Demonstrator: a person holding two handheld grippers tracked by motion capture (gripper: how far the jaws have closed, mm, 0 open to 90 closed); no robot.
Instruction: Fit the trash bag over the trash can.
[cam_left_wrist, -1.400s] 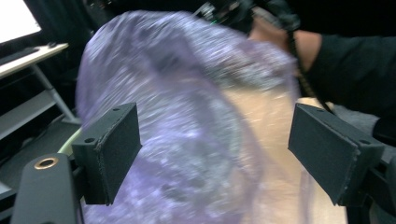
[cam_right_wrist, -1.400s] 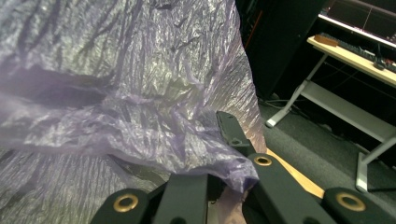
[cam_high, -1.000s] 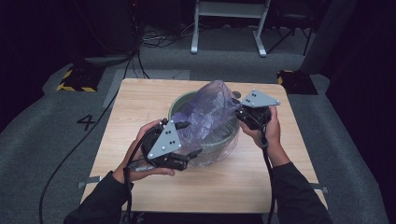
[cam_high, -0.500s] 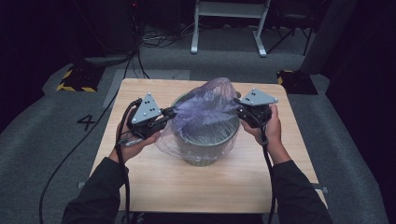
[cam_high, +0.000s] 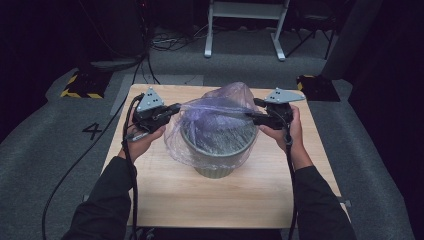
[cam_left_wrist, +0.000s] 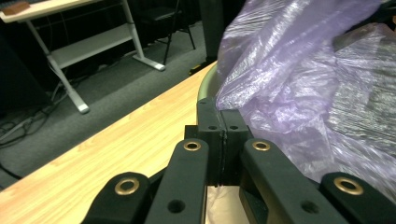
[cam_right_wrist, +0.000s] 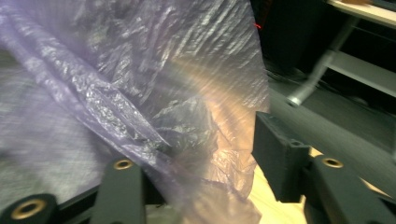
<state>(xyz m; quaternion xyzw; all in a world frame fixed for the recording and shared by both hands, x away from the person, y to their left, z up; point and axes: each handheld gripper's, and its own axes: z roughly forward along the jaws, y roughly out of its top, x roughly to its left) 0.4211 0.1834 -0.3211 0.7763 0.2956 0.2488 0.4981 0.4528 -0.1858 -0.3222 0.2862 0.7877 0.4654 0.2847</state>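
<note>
The left gripper had swung away from the near left side of the green bucket, where it sat a second earlier, and was now out at the left rim with its jaws clenched on a fold of the purple plastic bag. In the left gripper view the two black jaws met flush with the film pinched at their tips, right beside the bucket's rim. Over on the other side, the right gripper had barely moved along the right rim, but its jaws had just been opening: in the right gripper view they stood apart, with loose bag draped between them and over the left jaw, no longer squeezed. The bag was stretched across the mouth of the bucket and hung down its sides, and the bucket stood mid-table, as it did before.
</note>
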